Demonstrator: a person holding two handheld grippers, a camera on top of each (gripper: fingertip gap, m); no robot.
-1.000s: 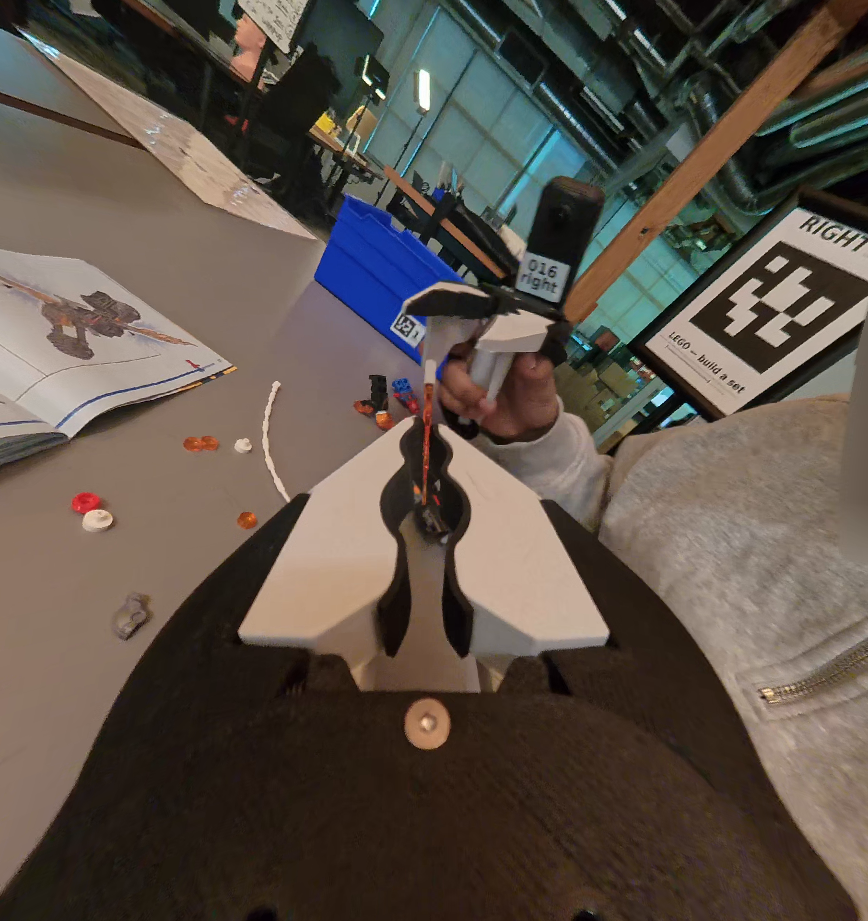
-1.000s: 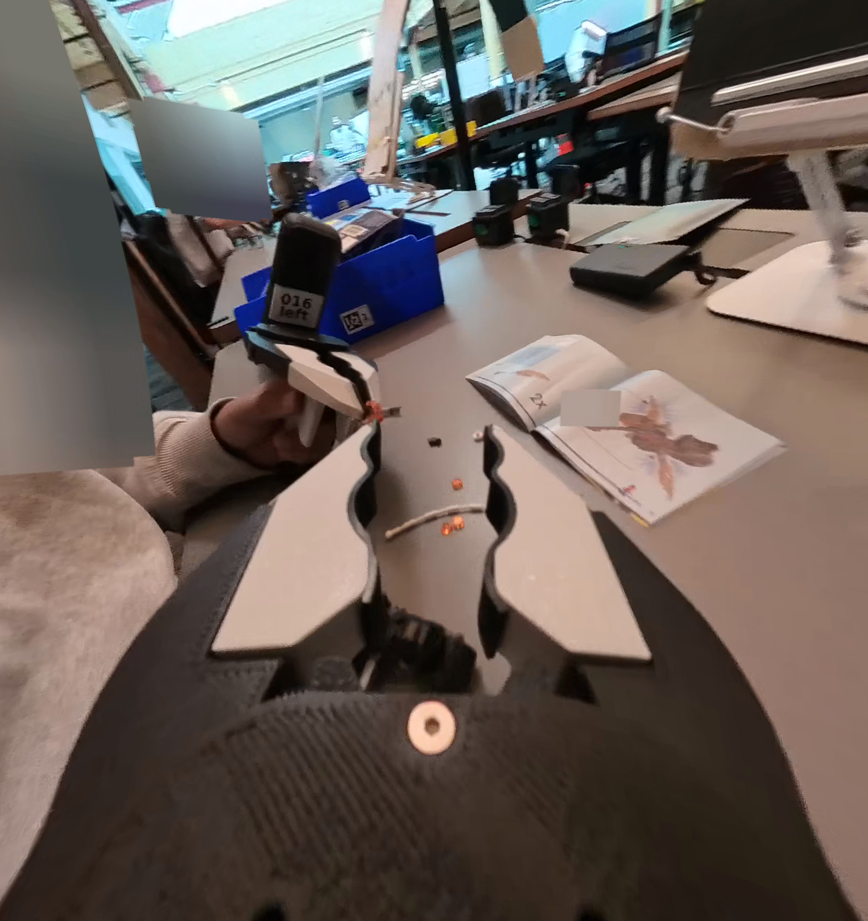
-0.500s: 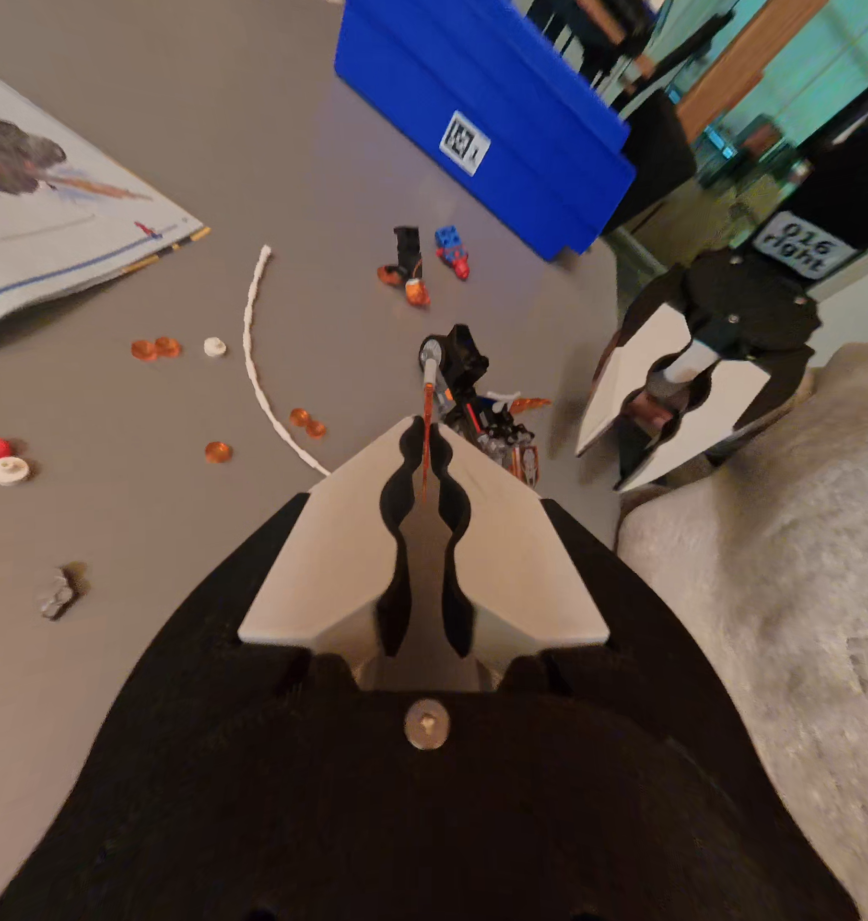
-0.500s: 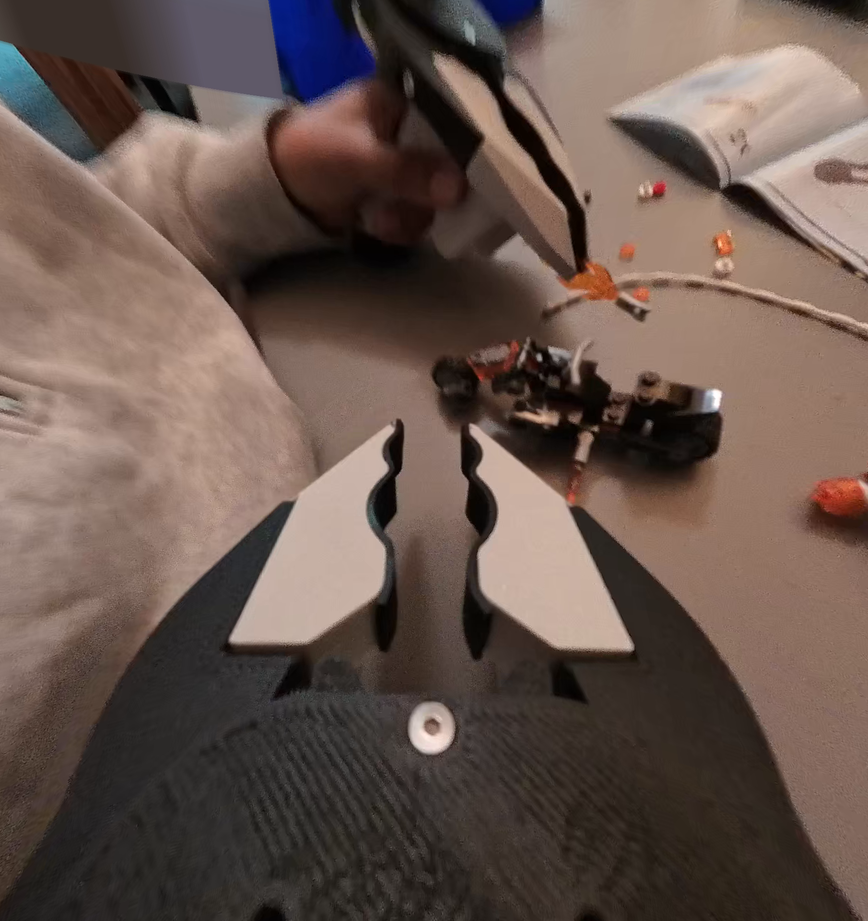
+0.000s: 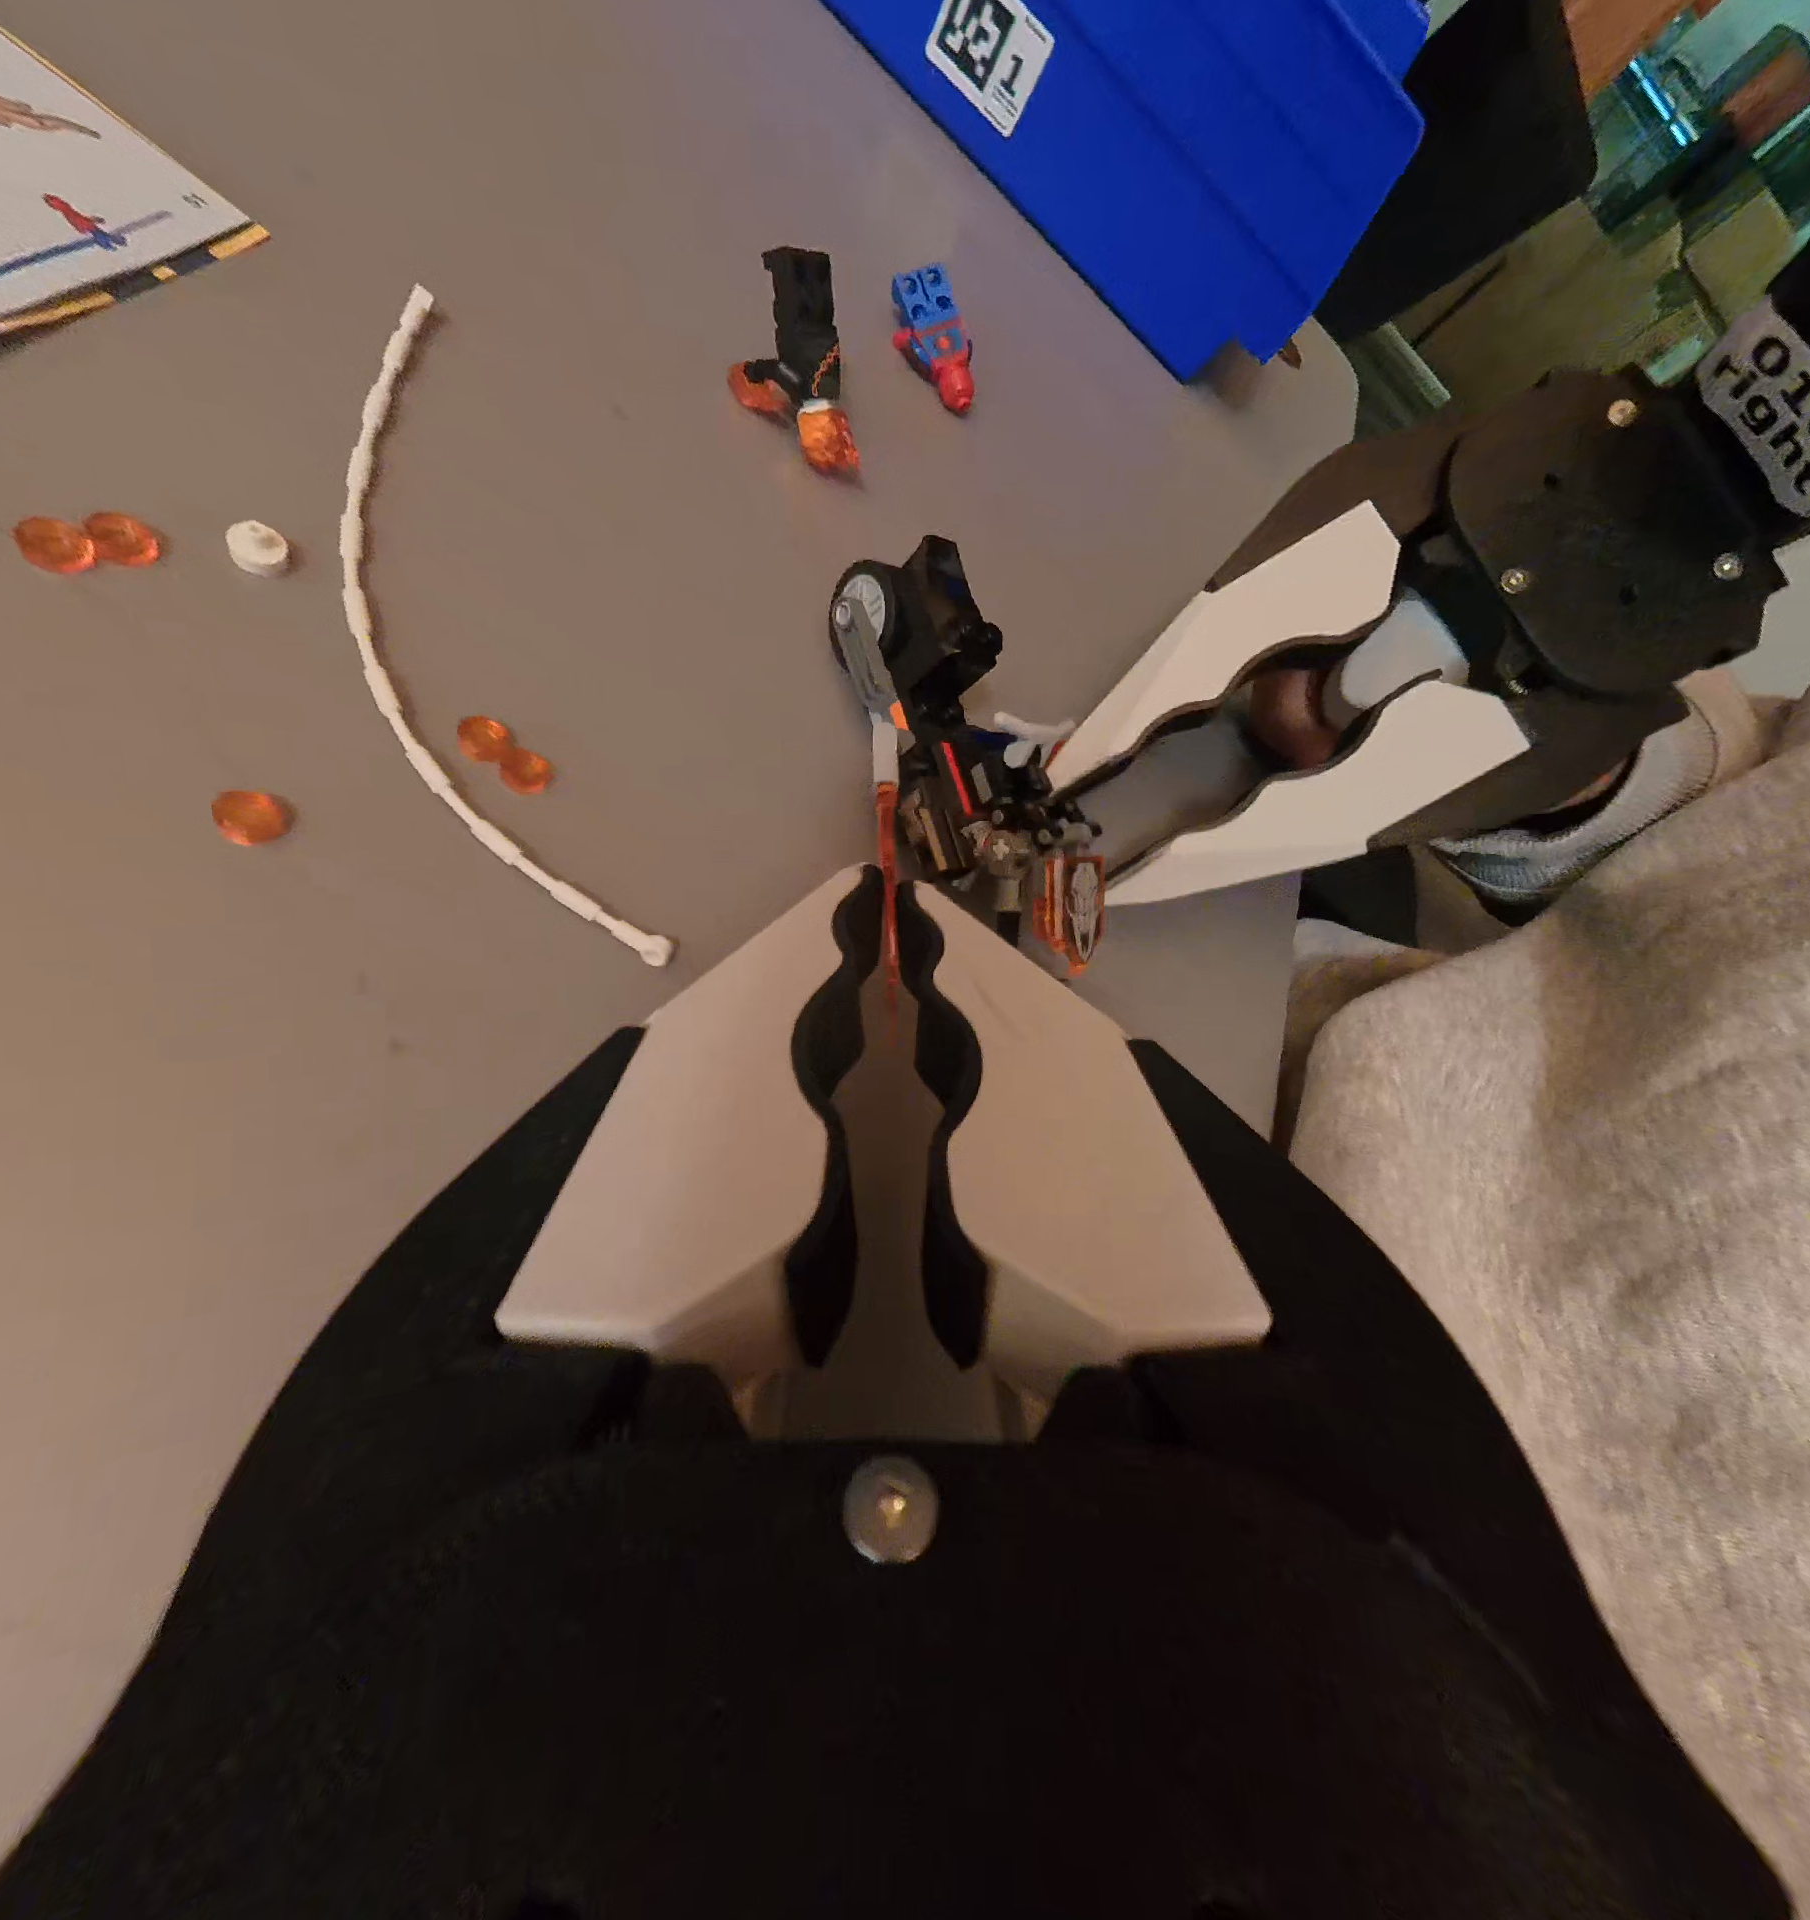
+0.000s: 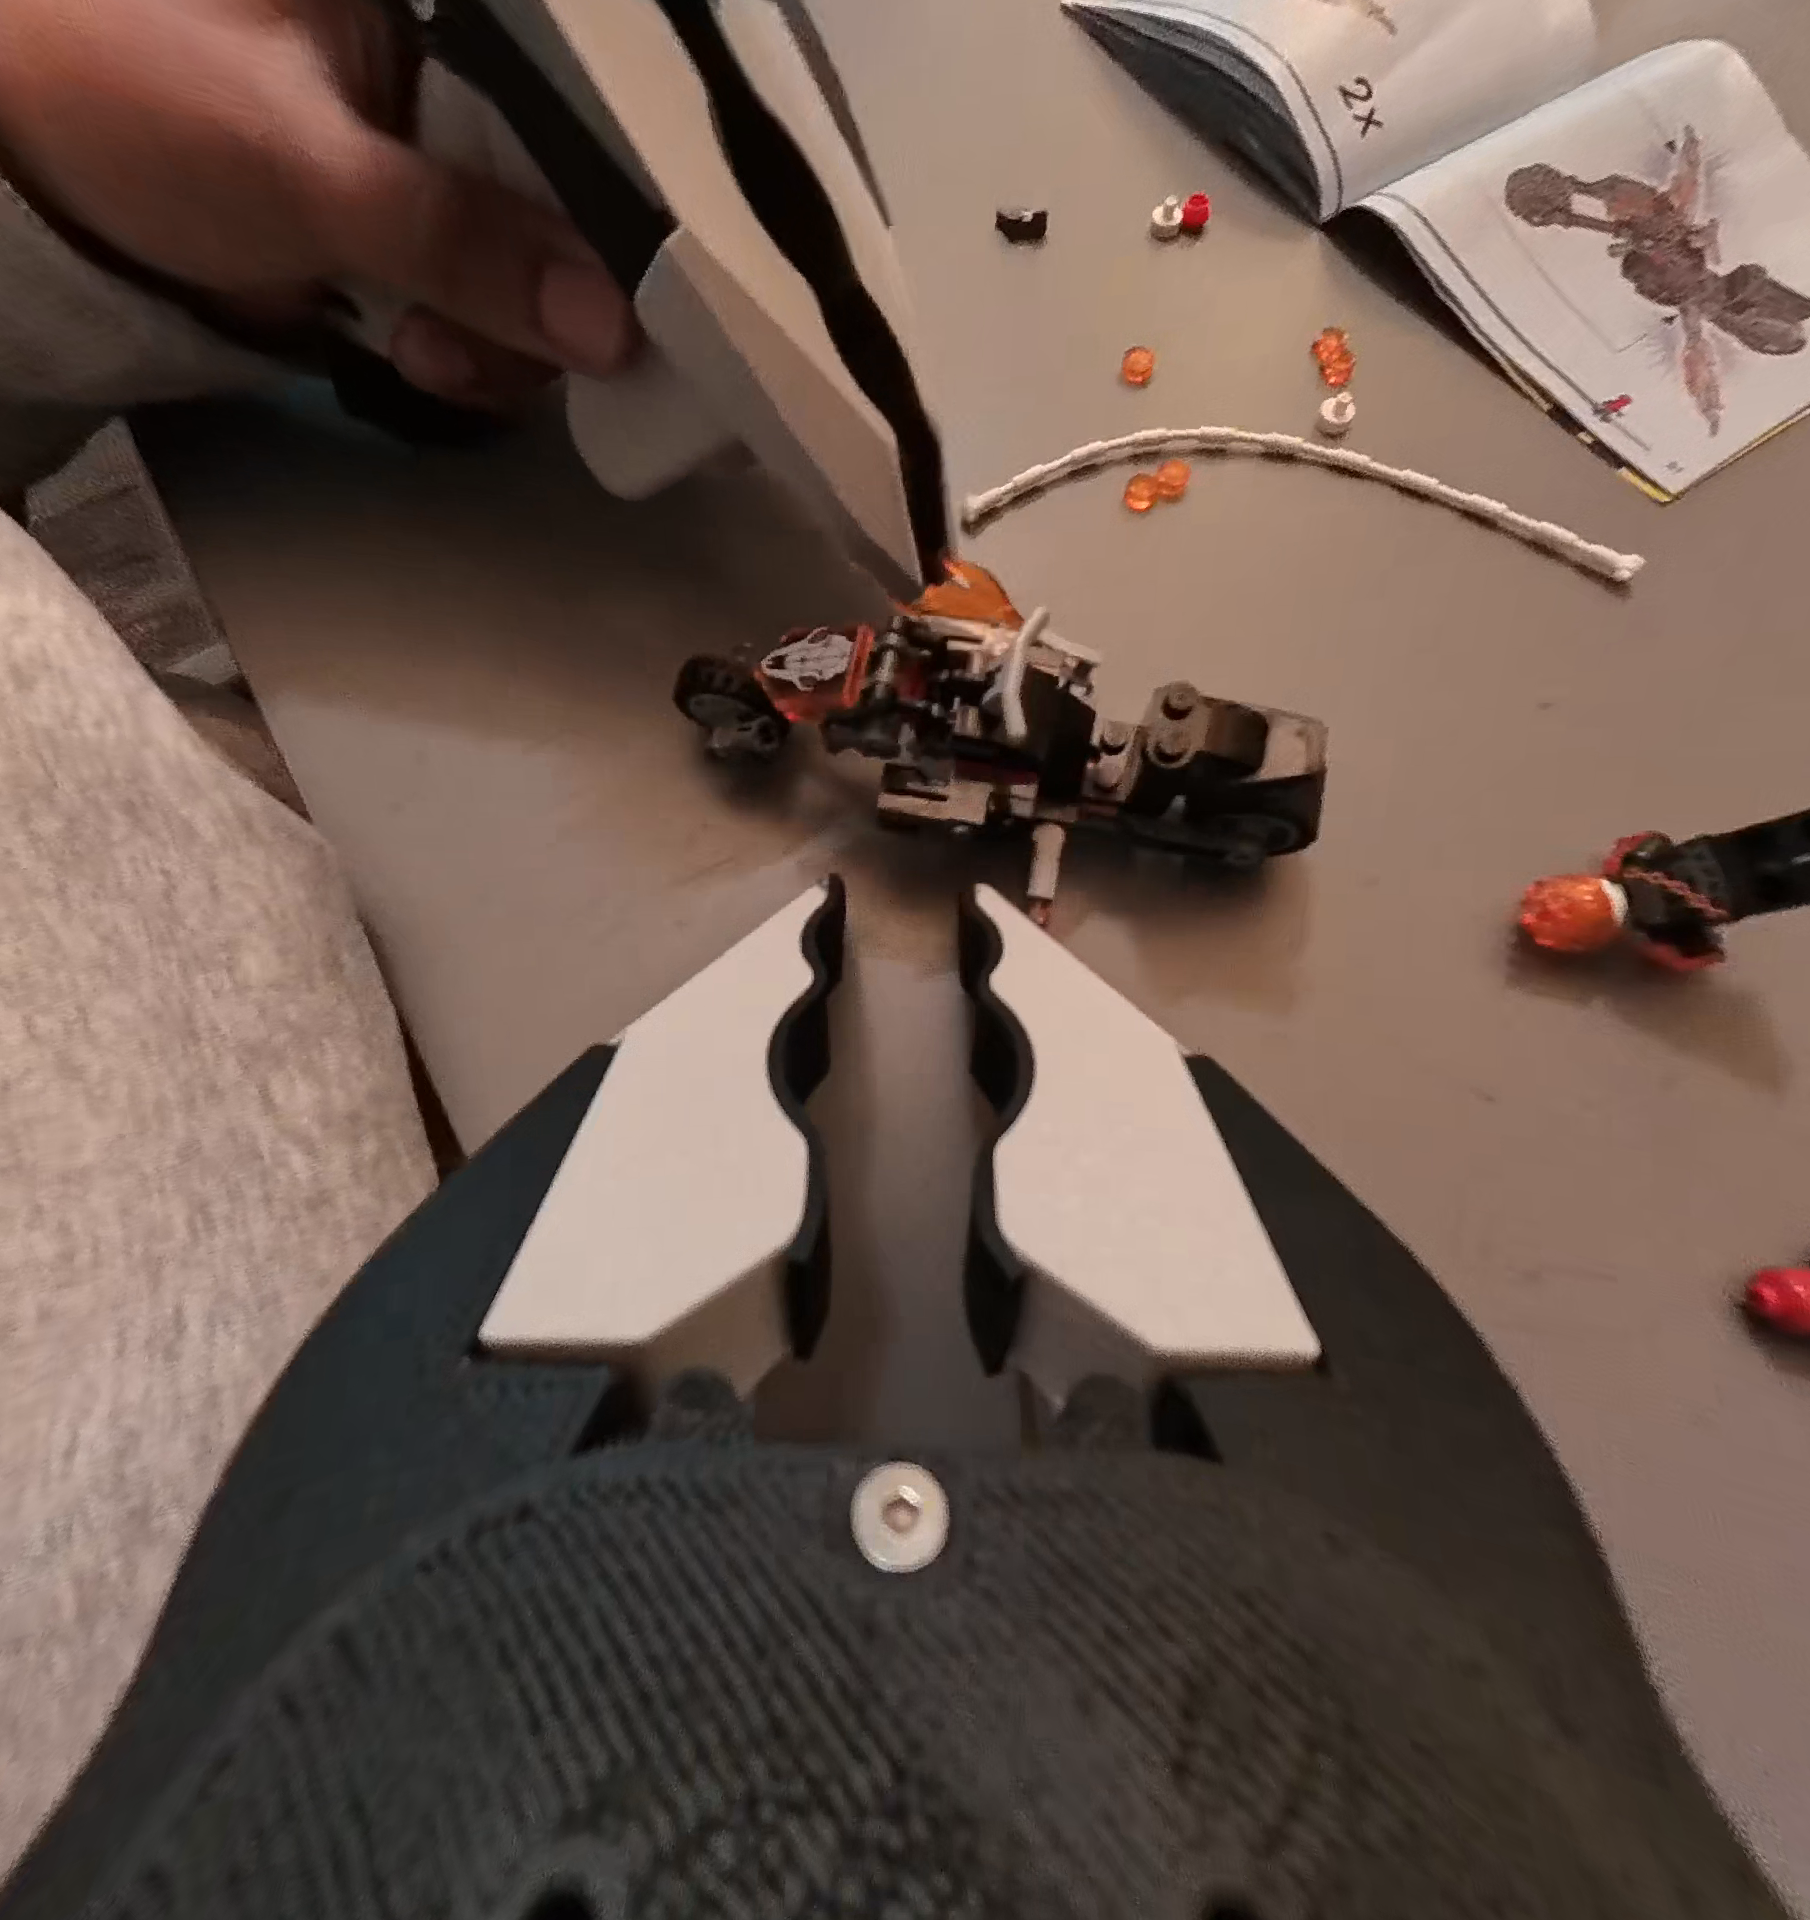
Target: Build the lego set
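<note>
Your left gripper point(image 5: 888, 902) is pinched nearly closed on a thin translucent orange flame piece point(image 5: 888, 883), and its tip sits right against the top of the motorcycle model point(image 6: 994, 717). Your right gripper point(image 6: 899, 899) is spread apart and holds nothing; from the left wrist view its tips reach the model's side, though whether they touch it is unclear. The black and grey motorcycle lies on the grey table point(image 5: 205, 1039) near your sweater, with an orange skull shield at its front. Orange studs point(image 5: 504, 754), a white chain point(image 5: 402, 665) and a flame-headed minifigure point(image 6: 1670, 894) lie scattered nearby.
</note>
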